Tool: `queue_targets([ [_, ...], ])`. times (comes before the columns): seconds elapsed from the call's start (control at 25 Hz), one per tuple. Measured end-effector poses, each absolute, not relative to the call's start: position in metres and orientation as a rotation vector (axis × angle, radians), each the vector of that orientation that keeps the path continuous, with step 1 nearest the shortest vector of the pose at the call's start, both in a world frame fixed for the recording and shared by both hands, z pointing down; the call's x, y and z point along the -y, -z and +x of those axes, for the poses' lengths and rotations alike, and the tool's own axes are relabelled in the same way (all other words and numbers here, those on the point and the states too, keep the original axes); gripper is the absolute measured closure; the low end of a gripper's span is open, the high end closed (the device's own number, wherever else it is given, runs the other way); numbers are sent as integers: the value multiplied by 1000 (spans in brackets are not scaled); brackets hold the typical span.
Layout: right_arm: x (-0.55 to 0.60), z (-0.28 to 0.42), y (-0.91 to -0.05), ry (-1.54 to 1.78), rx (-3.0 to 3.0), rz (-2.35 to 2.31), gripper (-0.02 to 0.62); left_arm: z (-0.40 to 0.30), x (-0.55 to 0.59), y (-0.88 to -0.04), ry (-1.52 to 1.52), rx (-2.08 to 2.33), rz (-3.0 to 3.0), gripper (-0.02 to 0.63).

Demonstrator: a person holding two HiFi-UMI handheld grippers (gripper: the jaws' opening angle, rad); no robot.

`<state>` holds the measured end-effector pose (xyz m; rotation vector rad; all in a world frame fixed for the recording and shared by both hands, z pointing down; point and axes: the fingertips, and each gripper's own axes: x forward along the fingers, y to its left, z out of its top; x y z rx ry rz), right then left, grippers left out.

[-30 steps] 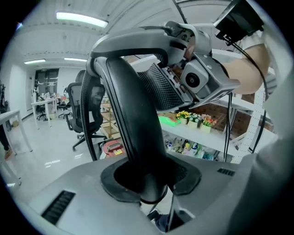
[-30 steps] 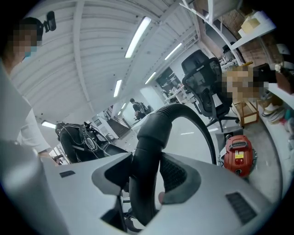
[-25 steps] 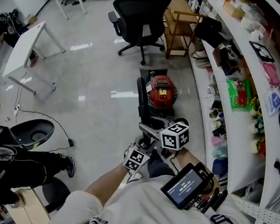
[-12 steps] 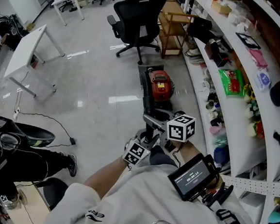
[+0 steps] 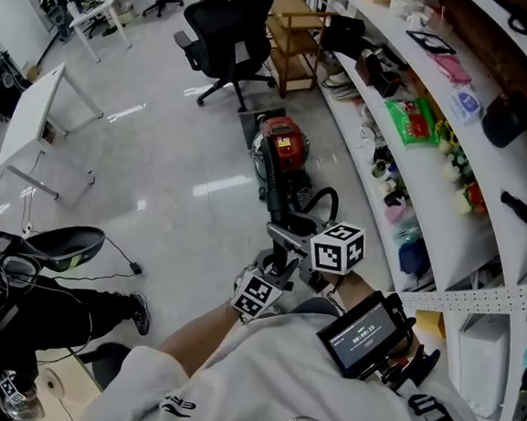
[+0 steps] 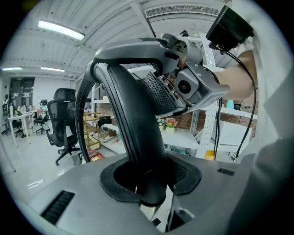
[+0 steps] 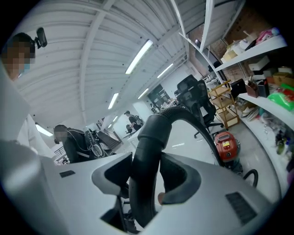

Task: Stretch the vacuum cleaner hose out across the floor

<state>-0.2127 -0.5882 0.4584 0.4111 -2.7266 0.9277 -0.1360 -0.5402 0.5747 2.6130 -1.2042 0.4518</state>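
Hose [image 5: 271, 185] gripped in two spots
L gripper [image 6: 147, 180] & R gripper [image 7: 140, 180] fingers each clamped on it; red vacuum [image 5: 281, 147] on floor nearby.

The left gripper [image 6: 149, 186] is clamping the black vacuum hose [image 6: 138, 133] between its dark pads at lower centre. The hose's stiff end is rising toward upper centre, where the right gripper [image 6: 154, 75] is gripping it too, while its ribbed length is curving down at left. An office chair [image 6: 59, 124] is standing at far left.
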Motion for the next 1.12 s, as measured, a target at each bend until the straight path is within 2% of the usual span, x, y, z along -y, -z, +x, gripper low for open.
queue_targets([
  [0.72,465,-77,-465,-952,2735,595,411,-4,413,-583,-487,1101,2654,485],
  [1.12,400,-27,-464,-1004,2747,654,413,45,343,-580,-517,1056,2645,485],
])
